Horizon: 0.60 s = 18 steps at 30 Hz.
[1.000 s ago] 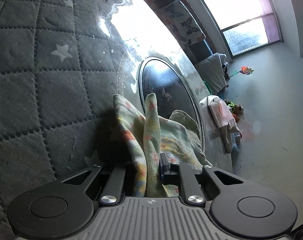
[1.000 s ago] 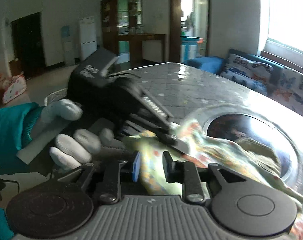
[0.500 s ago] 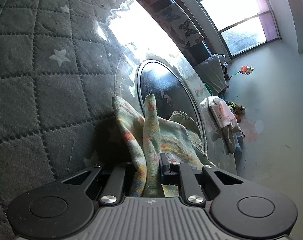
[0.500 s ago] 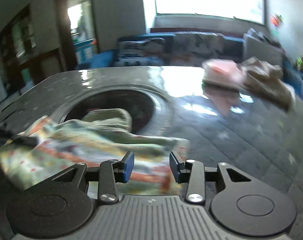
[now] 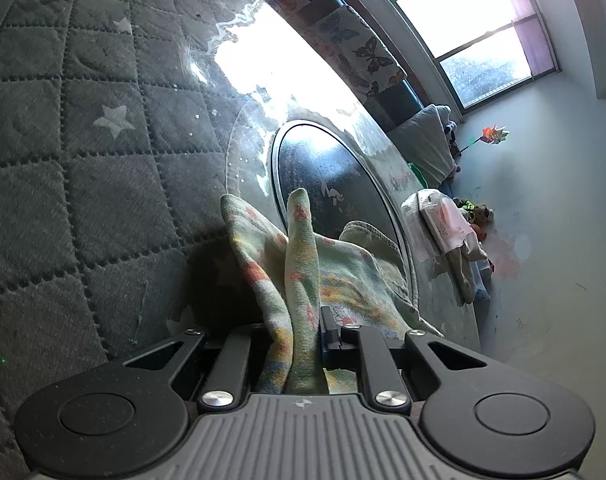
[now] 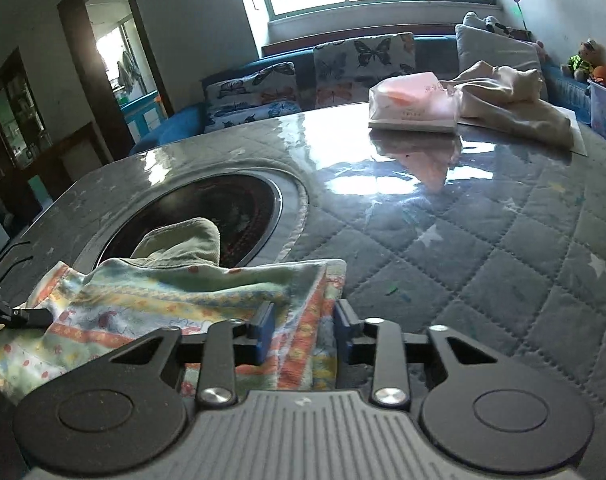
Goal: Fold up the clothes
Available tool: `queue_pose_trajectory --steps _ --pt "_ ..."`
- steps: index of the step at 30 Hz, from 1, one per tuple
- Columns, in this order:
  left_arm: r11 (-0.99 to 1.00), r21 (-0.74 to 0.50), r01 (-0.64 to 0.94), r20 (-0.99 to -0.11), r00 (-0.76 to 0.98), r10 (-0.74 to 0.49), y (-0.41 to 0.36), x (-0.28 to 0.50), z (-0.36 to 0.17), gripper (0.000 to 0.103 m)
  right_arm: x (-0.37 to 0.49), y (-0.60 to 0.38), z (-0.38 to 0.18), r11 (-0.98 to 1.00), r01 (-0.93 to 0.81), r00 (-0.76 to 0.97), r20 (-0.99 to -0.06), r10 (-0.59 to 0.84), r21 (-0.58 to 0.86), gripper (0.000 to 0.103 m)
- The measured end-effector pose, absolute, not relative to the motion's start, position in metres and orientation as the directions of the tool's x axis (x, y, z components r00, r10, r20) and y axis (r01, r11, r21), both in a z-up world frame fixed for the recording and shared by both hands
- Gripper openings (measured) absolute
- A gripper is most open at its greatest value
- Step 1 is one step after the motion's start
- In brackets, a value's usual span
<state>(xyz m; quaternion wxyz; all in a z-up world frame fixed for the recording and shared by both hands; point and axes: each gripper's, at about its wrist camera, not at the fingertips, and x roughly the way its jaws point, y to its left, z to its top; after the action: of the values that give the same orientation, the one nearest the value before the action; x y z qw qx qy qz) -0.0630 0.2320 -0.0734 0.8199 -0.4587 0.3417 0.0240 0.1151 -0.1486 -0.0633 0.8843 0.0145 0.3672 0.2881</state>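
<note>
A floral garment [image 5: 299, 264] in pale green with orange prints lies bunched on the quilted grey table cover [image 5: 83, 160], beside a round dark inset [image 5: 323, 176]. My left gripper [image 5: 299, 332] is shut on a raised fold of it; the cloth hides the left finger. In the right wrist view the same garment [image 6: 163, 292] spreads to the left, and its folded right corner sits between the fingers of my right gripper [image 6: 303, 332]. Those jaws are closing around the corner, with a little room still showing at the pads. The left gripper's tip [image 6: 19, 314] shows at the left edge.
A folded pink stack [image 6: 415, 104] and a rumpled beige garment [image 6: 511, 100] lie at the table's far side. A sofa with butterfly cushions [image 6: 363, 60] runs under the window behind. An olive cloth [image 6: 183, 240] lies partly over the round inset [image 6: 223, 208].
My right gripper swung from beside the left hand over to the garment's right corner, spread its jaws and then narrowed them around that corner. The left gripper kept still, holding its fold.
</note>
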Motion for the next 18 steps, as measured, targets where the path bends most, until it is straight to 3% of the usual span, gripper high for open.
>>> queue_pose_trajectory --steps 1,6,18 --pt "0.578 -0.735 -0.353 -0.583 0.765 -0.274 0.232 -0.063 -0.073 0.015 0.115 -0.148 -0.063 0.831 -0.5 0.561 -0.641 0.524 0.243 0.019" --pt "0.618 -0.702 -0.355 -0.603 0.758 -0.249 0.226 -0.059 -0.068 0.015 0.111 -0.149 -0.063 0.821 -0.5 0.559 -0.622 0.548 0.274 0.009" --pt "0.721 -0.644 -0.254 -0.584 0.772 -0.251 0.199 -0.046 -0.029 0.013 0.085 -0.163 -0.025 0.807 -0.521 0.625 -0.519 0.583 0.278 0.007"
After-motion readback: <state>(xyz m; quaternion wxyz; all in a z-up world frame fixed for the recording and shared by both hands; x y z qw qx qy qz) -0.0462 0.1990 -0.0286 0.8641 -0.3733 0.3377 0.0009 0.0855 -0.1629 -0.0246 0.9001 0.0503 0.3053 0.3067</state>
